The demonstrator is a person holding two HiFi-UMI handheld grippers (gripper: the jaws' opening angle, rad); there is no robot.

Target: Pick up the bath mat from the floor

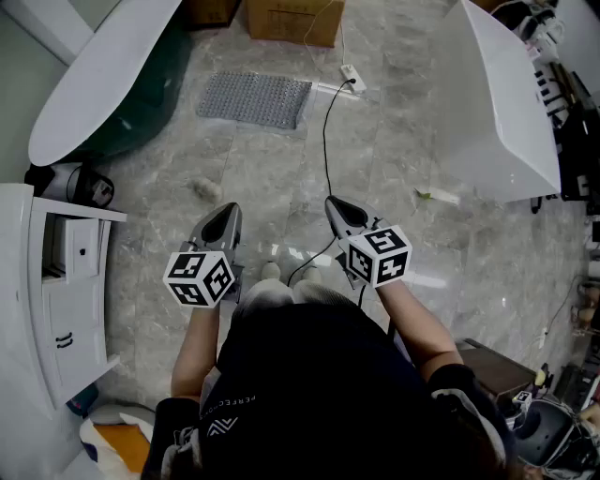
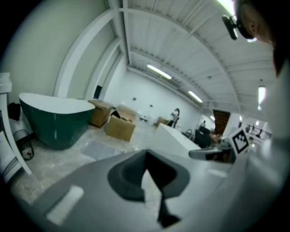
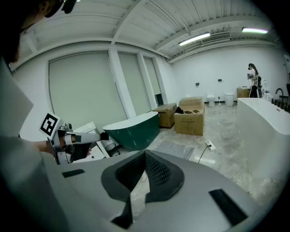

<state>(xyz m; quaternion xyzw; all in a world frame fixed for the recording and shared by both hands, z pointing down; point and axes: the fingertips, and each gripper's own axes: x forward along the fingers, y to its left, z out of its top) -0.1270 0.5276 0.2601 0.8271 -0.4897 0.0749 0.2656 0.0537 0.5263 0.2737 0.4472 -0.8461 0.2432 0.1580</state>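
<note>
The pickup is not yet starting. The bath mat is lying flat on the floor in the upper left-centre of the head view, well apart from both tools. The left gripper and right gripper are hovering at lower centre, jaws together, gripping nothing. Approach, grasp and lift are all remaining.

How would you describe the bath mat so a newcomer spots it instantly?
Find the green bathtub with its white rim. The bath mat lies flat on the floor beside it, in front of a cardboard box. It is the only grey, studded rectangle there.
</note>
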